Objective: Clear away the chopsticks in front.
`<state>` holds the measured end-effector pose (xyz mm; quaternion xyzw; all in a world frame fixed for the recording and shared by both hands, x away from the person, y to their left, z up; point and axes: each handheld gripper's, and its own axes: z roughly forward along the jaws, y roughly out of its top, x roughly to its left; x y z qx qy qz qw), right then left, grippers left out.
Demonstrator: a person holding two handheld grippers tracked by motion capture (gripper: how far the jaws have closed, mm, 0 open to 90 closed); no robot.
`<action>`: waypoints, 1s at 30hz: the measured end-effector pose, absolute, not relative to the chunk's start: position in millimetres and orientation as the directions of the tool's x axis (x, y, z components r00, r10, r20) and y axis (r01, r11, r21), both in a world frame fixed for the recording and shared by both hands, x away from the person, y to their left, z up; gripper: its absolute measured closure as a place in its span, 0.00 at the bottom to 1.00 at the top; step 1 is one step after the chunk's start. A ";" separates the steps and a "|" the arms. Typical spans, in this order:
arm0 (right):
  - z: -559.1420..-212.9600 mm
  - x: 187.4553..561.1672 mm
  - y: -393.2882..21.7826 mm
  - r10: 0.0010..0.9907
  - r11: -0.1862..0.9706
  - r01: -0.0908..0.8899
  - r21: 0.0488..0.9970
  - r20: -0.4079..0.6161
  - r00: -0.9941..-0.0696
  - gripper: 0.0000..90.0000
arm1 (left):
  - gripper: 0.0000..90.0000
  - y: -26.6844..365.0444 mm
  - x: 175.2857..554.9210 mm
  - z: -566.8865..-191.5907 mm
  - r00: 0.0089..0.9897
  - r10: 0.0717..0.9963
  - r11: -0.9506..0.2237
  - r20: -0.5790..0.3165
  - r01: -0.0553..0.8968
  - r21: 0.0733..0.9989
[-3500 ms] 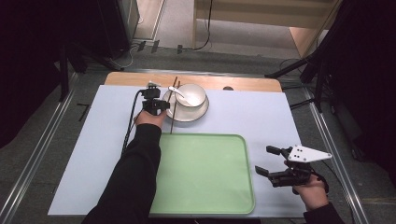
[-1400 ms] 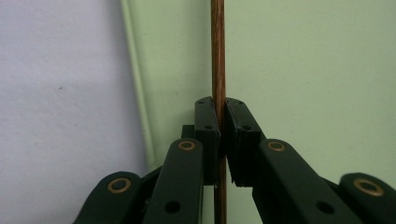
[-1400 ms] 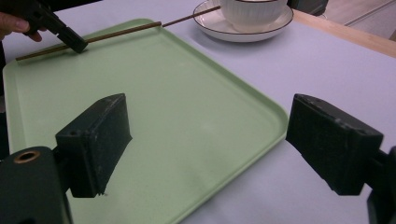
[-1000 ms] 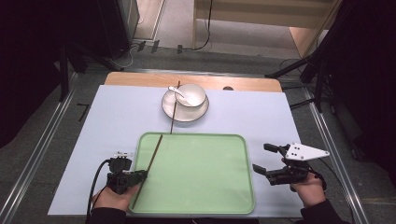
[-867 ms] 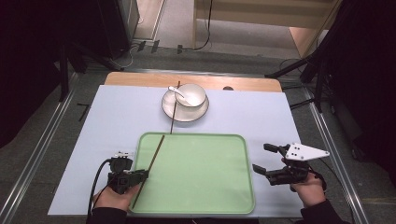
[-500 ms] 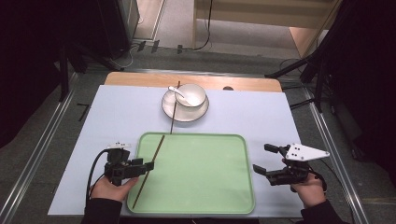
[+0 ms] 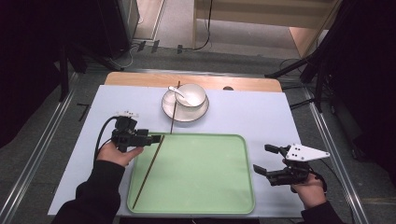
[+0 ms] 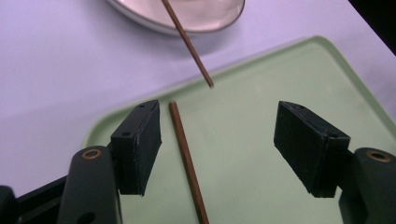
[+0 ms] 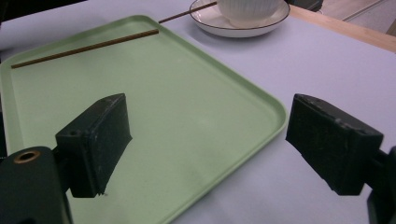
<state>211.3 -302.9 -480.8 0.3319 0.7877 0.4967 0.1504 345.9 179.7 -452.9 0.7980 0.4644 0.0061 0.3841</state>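
Observation:
A thin brown chopstick [image 7: 148,171] lies slantwise along the left side of the green tray [image 7: 201,186]. Its far end lies at the tray's far rim. My left gripper [image 7: 156,138] hovers over that far end. Its jaws have just been opening and now stand open. The chopstick [image 8: 187,158] lies loose on the tray [image 8: 243,140] between them, touched by neither pad. A second chopstick [image 7: 174,108] leans on the saucer [image 7: 169,108] beside the white bowl [image 7: 191,94] with a spoon. My right gripper [image 7: 264,158] is open and empty at the tray's right edge [image 9: 261,100].
The tray lies on a pale lilac mat [image 7: 261,116] over a wooden table [image 7: 140,78]. In the right gripper view the loose chopstick [image 9: 84,49] and the saucer [image 9: 243,30] lie beyond the tray. A black cable [image 7: 100,137] trails from the left gripper.
The left gripper let go of the chopstick, which now lies on the tray. The hand rose and moved from the tray's near left corner toward its far left corner. The right gripper stayed put.

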 end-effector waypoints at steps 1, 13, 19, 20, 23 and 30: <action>-480.7 211.2 -303.0 0.673 0.286 0.375 0.882 0.094 -0.734 0.16 | 0.36 177.2 352.3 -452.1 0.569 0.746 -0.278 -0.345 0.738 0.615; -480.9 210.6 -304.2 0.674 0.280 0.376 0.883 0.098 -0.732 0.16 | 0.38 145.2 414.2 -455.1 0.589 0.764 -0.342 -0.263 0.715 0.609; -481.0 209.6 -305.1 0.674 0.281 0.379 0.882 0.100 -0.732 0.16 | 0.45 133.7 438.1 -460.0 0.565 0.784 -0.325 -0.257 0.726 0.606; -481.0 209.3 -305.2 0.674 0.280 0.379 0.882 0.100 -0.731 0.16 | 0.47 130.8 441.7 -462.1 0.567 0.786 -0.337 -0.245 0.725 0.600; -481.1 208.9 -305.9 0.678 0.276 0.378 0.884 0.100 -0.729 0.16 | 0.53 126.7 448.4 -469.4 0.557 0.792 -0.329 -0.249 0.733 0.595; -481.1 207.2 -307.0 0.681 0.274 0.382 0.883 0.102 -0.725 0.16 | 0.61 115.7 457.7 -481.0 0.550 0.808 -0.352 -0.213 0.740 0.573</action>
